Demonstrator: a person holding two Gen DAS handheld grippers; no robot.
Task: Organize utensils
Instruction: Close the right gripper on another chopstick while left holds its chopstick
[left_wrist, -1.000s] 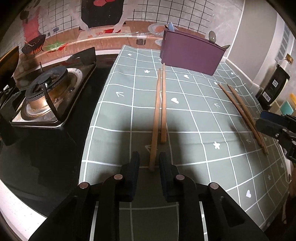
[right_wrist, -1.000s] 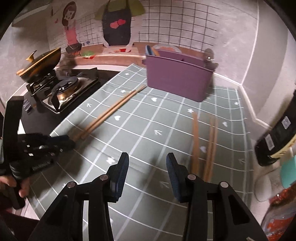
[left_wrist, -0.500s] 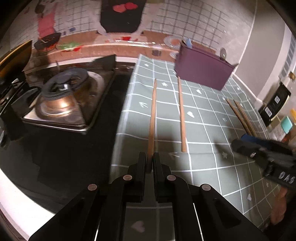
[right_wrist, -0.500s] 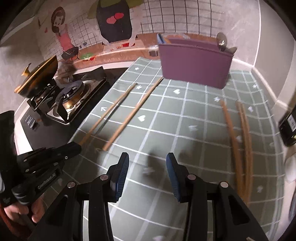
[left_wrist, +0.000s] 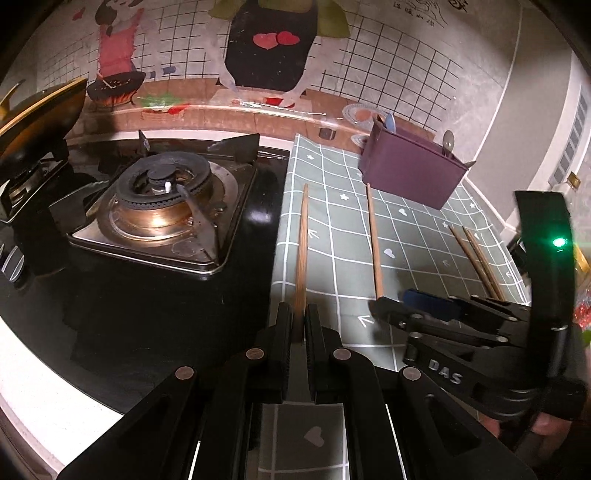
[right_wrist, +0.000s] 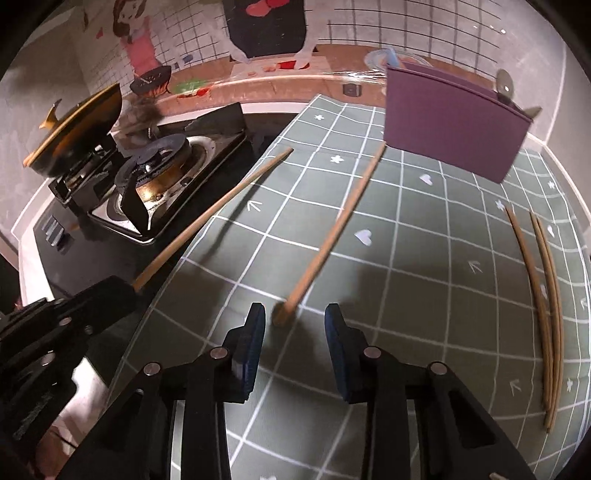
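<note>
My left gripper (left_wrist: 299, 321) is shut on the near end of a wooden chopstick (left_wrist: 301, 243), held above the left edge of the green grid mat (left_wrist: 417, 251); it also shows in the right wrist view (right_wrist: 218, 212). A second chopstick (right_wrist: 328, 240) lies on the mat, its near end between the open fingers of my right gripper (right_wrist: 293, 325). Another pair of chopsticks (right_wrist: 543, 280) lies at the right. A purple utensil holder (right_wrist: 454, 114) stands at the back with spoons in it.
A gas stove burner (left_wrist: 162, 206) sits left of the mat on a black hob. A pot with a gold lid (right_wrist: 77, 129) stands on the far left burner. A dark bottle stands at the mat's right edge (left_wrist: 517, 251).
My left gripper closed on one chopstick and carried it left, away from its partner. My right gripper moved left from the right-hand pair to the near end of the remaining chopstick.
</note>
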